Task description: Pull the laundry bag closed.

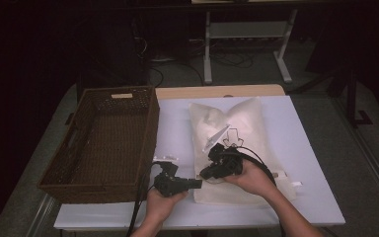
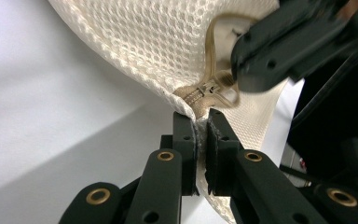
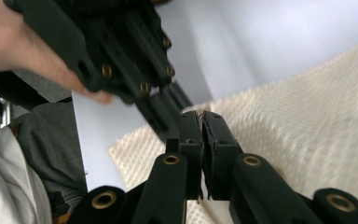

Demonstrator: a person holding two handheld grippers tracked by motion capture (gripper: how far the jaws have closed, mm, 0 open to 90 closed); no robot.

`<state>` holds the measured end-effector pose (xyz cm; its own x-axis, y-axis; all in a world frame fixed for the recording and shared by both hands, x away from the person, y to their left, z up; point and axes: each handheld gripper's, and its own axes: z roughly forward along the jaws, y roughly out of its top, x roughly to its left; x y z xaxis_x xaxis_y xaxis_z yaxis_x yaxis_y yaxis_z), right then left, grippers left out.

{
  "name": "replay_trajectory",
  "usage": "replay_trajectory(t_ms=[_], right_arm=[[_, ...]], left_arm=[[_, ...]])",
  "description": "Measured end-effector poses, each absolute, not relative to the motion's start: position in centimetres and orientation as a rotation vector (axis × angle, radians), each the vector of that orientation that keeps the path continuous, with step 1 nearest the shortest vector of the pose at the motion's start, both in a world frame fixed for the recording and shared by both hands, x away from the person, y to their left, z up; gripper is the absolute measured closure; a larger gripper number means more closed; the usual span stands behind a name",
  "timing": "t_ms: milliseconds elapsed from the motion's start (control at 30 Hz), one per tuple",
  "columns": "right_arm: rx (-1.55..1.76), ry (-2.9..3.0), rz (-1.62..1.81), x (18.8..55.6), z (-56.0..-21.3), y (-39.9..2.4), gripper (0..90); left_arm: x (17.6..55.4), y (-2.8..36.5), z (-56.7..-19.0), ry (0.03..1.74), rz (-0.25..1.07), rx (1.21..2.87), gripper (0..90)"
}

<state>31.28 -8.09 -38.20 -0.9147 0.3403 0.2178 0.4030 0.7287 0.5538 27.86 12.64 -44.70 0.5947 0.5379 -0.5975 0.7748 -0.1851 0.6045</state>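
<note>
A cream mesh bag (image 1: 246, 123) lies flat on the white table. My left gripper (image 1: 197, 183) is at the bag's near left corner, shut on the mesh edge just below the zipper's end. In the left gripper view its jaws (image 2: 201, 116) pinch that fabric. The metal zipper slider (image 2: 208, 87) and its beige pull loop lie right above them. My right gripper (image 1: 205, 174) comes in from the right, its tip (image 2: 247, 70) beside the slider. Seen in the right gripper view, its jaws (image 3: 200, 116) are shut over the mesh, and I see nothing between them. The left gripper (image 3: 170, 109) is close in front.
A dark wicker basket (image 1: 148, 128) stands on the left side of the table, right next to the bag. The white tabletop (image 1: 301, 148) extends to the right of the bag. Beyond the far edge are a dark floor, cables and a metal stand (image 1: 246, 29).
</note>
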Motion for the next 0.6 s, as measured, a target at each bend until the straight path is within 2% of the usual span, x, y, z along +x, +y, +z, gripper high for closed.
replay_trajectory(t_ms=[200, 333, 433, 600], right_arm=[[-0.646, -2.792, -0.965, 31.3, -38.8, -9.0, 74.0], [-0.658, -2.806, -0.969, 31.4, -39.1, -9.2, 70.2], [-0.667, -2.792, -0.997, 31.6, -39.3, -9.3, 70.8], [-0.631, -2.776, -1.031, 31.5, -39.3, -9.1, 79.6]], left_arm=[[27.7, 12.7, -44.7, 1.044, -0.284, 1.864, 84.2], [27.7, 12.9, -44.4, 1.028, -0.27, 1.868, 84.9], [27.6, 13.0, -44.4, 1.022, -0.263, 1.876, 84.9], [27.6, 12.9, -44.4, 1.021, -0.261, 1.872, 84.9]])
